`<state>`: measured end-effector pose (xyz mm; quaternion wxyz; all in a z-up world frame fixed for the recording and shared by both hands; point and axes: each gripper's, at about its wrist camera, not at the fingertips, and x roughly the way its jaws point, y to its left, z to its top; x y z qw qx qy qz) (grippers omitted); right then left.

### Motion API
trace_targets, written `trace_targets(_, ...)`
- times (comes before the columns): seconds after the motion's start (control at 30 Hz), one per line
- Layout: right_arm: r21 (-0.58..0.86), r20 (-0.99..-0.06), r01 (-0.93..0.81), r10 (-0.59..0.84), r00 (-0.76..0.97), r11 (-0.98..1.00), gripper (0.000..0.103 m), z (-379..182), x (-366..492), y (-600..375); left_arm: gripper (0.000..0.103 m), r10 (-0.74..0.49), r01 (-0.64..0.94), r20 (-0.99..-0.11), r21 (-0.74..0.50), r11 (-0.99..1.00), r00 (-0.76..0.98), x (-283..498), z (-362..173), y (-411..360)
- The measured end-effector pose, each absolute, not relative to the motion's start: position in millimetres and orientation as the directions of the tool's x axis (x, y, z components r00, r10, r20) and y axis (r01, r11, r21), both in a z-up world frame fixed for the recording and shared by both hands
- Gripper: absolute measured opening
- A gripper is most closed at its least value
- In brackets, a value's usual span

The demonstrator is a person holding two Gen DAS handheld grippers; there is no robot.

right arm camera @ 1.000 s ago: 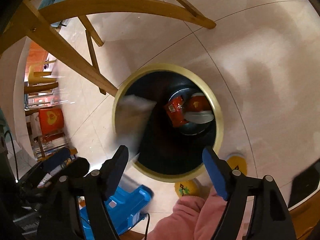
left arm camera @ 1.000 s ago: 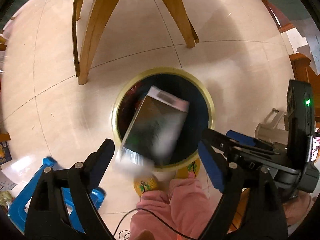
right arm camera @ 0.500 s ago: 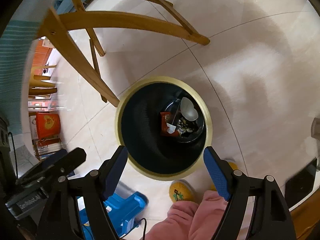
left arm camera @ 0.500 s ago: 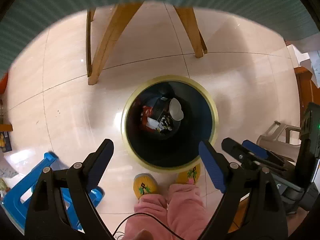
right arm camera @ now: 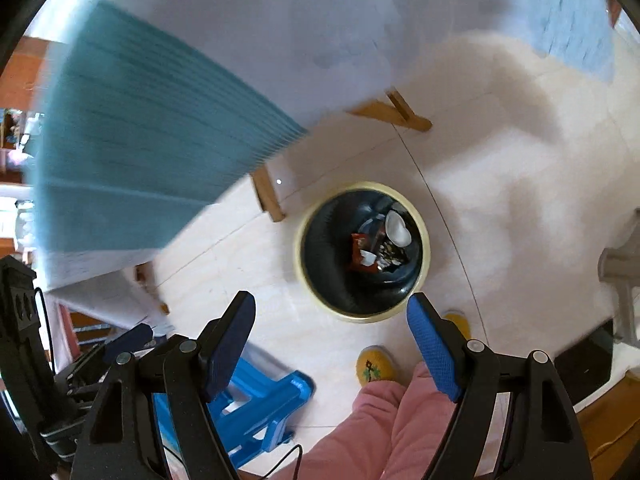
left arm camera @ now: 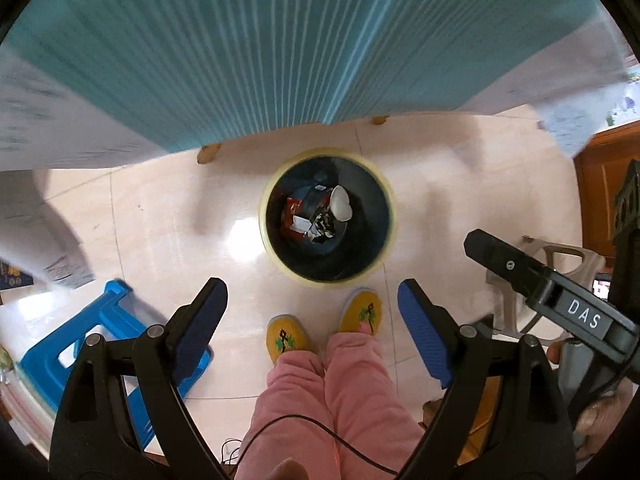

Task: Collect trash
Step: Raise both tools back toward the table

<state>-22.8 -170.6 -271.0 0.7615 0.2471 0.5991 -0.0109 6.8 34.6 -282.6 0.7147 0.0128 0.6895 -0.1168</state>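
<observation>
Both cameras have risen since a second ago: the round dark trash bin with its yellow rim (left arm camera: 327, 216) now sits smaller and farther below me, and the flat box that was dropping into it then is no longer in the air. A teal ribbed cloth over the tabletop (left arm camera: 248, 48) now fills the upper part of the left wrist view, blurred by motion, where wooden chair legs showed before.

I see my left hand-held gripper (left arm camera: 312, 312) spread wide with nothing between its blue-padded fingers (left arm camera: 200, 316). My right hand-held gripper (right arm camera: 332, 340) is likewise spread wide and holds nothing; in the left wrist view its black body pokes in from the right edge.

Down in the bin lies the collected trash: a red wrapper (left arm camera: 291, 220), a white cup-like piece (left arm camera: 341, 208) and some torn black-and-white scraps (left arm camera: 320, 228). From the right wrist view the same bin (right arm camera: 362, 252) stands on the pale tiled floor (right arm camera: 500, 200), near a wooden leg (right arm camera: 267, 192).

Just beside the bin's near rim are the yellow embroidered slippers (left arm camera: 362, 312) below pink trousers (left arm camera: 332, 400). A blue plastic stool (left arm camera: 100, 340) stands on the floor to the left, well apart from the bin.
</observation>
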Motion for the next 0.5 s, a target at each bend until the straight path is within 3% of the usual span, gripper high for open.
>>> trace_targets(0.5, 0.385, -0.848, 0.160, 0.279, 0.450, 0.909, 0.080, -78.7, -50.4, -157.8, 0.085, -0.195, 0.191, -0.951, -0.151, 0.970, 0.239, 3.6, -76.7, 49.4)
